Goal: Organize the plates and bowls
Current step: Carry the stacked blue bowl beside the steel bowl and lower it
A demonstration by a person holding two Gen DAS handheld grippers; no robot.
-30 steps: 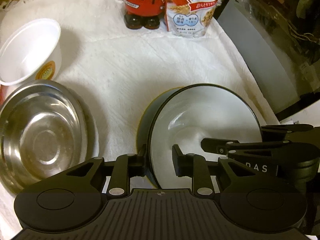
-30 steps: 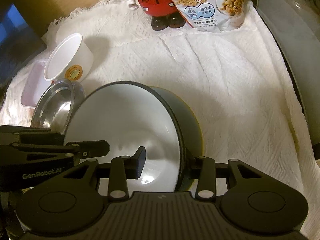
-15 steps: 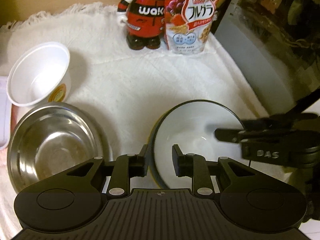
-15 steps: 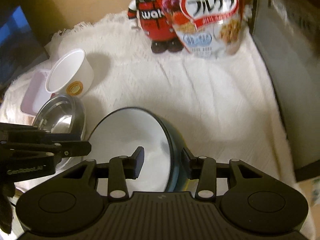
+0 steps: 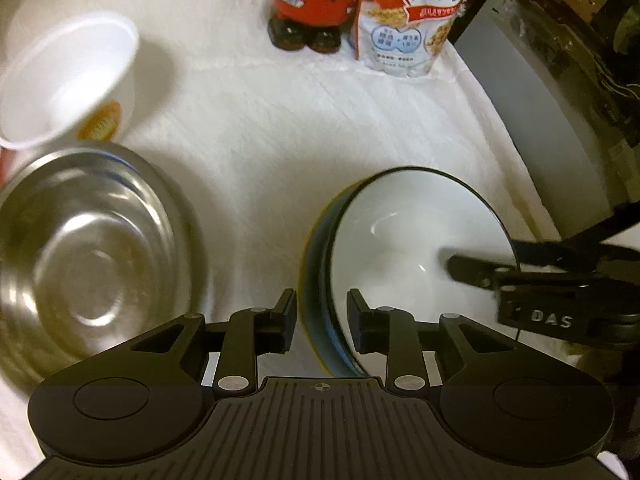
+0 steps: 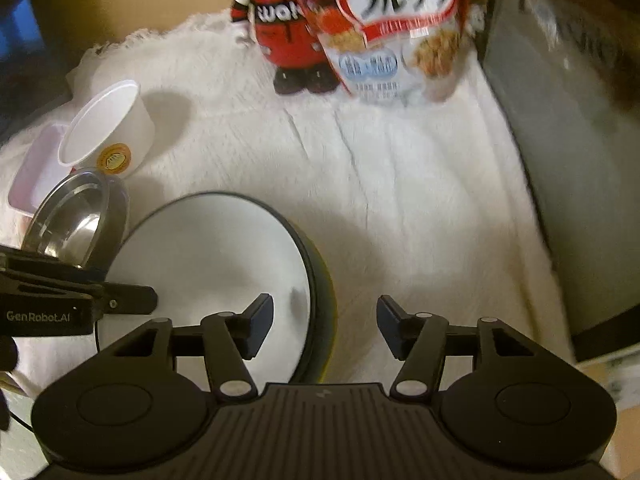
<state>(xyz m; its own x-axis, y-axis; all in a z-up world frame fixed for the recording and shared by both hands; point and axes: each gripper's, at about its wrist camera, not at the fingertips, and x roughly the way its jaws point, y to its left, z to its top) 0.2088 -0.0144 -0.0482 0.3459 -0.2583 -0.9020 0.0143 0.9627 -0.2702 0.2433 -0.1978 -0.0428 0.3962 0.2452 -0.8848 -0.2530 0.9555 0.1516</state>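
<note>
Both claws work on one dark bowl with a white inside (image 5: 404, 240). At the bowl's near left rim, the left claw (image 5: 322, 316) has its two fingers astride the wall, one outside and one inside, close to it; whether they actually pinch it is hard to tell. Across from it, the right claw (image 6: 325, 328) stands spread wide over the right rim, its fingers clear of the wall.

Three bowls show in all: the dark one sits just right of one steel bowl (image 5: 88, 256), and one white paper bowl (image 5: 68, 80) leans behind the steel one. One pale plastic tray (image 6: 34, 176) lies at the far left.

All rest on a white woven cloth (image 6: 400, 200). Farther back stand one red figurine (image 6: 284, 36) and one cereal bag (image 6: 396, 32), side by side. A dark cabinet panel (image 6: 560, 160) borders the cloth on the right.
</note>
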